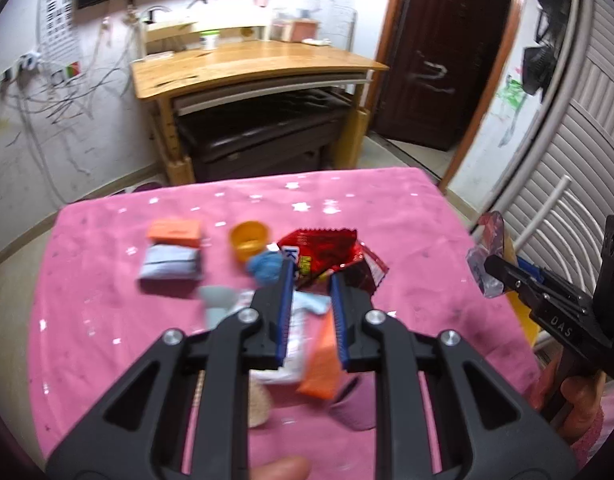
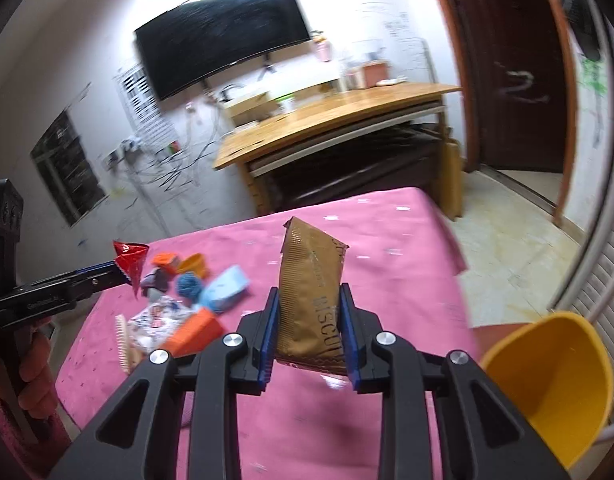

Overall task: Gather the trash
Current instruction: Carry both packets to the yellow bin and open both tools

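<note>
- The right gripper (image 2: pixel 309 322) holds a brown biscuit wrapper (image 2: pixel 311 292) tight between its two blue fingers (image 2: pixel 267 332). The wrapper stands up tall, lifted above the pink table (image 2: pixel 391 248).
- A yellow bin (image 2: pixel 555 380) sits low on the right, just off the near right edge of the table. I think this is where the trash goes. Nothing shows inside it from here, but the view into it is partly hidden.
- The left gripper (image 1: pixel 311 280) pinches a red snack wrapper (image 1: pixel 327 250). In the right wrist view the red wrapper sticks up from its tip, raised off the table on the left side.
- So both hands have one piece of trash each, and neither piece is in the bin yet.
- More things lie in a heap on the left part of the table: a blue crumpled ball (image 2: pixel 188 285), a light blue packet (image 2: pixel 224 292), an orange box (image 2: pixel 195 332), a white printed wrapper (image 2: pixel 157 320), a small orange cup (image 1: pixel 249 240), an orange pack (image 1: pixel 175 232) and a pale blue pack (image 1: pixel 171 266).
- A small brush (image 2: pixel 123 342) lies at the near edge of the heap. I cannot tell whether it counts as trash.
- My guess is the job is early on. Two pieces are picked up, and most of the heap is left.
- Next, the brown wrapper likely needs to swing right and drop into the bin. The red one has farther to go.
</note>
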A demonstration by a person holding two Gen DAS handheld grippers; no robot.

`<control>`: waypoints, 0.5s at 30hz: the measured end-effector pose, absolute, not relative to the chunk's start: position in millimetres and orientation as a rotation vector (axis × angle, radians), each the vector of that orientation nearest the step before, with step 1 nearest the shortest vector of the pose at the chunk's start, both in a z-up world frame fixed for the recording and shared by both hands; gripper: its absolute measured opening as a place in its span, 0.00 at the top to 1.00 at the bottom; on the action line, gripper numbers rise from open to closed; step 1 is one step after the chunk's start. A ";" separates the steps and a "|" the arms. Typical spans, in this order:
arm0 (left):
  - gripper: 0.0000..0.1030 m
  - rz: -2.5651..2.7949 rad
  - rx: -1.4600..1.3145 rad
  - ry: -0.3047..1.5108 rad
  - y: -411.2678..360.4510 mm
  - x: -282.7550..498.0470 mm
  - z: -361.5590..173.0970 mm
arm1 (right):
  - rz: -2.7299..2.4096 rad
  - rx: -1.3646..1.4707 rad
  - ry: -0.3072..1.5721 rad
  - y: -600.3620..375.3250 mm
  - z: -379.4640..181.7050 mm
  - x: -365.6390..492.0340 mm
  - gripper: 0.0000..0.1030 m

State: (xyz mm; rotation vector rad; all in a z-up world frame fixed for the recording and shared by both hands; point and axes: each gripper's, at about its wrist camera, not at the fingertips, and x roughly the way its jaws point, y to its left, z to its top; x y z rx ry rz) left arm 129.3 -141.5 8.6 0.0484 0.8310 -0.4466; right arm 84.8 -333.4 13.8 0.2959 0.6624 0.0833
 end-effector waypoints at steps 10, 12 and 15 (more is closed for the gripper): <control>0.84 -0.576 0.118 0.849 -227.3 118.4 5.3 | -0.068 0.347 0.646 -409.9 5.8 38.9 0.78; 0.84 -0.597 0.131 0.854 -242.9 114.0 3.1 | -0.096 0.361 0.645 -424.9 1.3 29.3 0.78; 0.84 -0.630 0.144 0.865 -264.1 108.7 0.1 | -0.139 0.384 0.647 -446.9 -4.7 17.9 0.78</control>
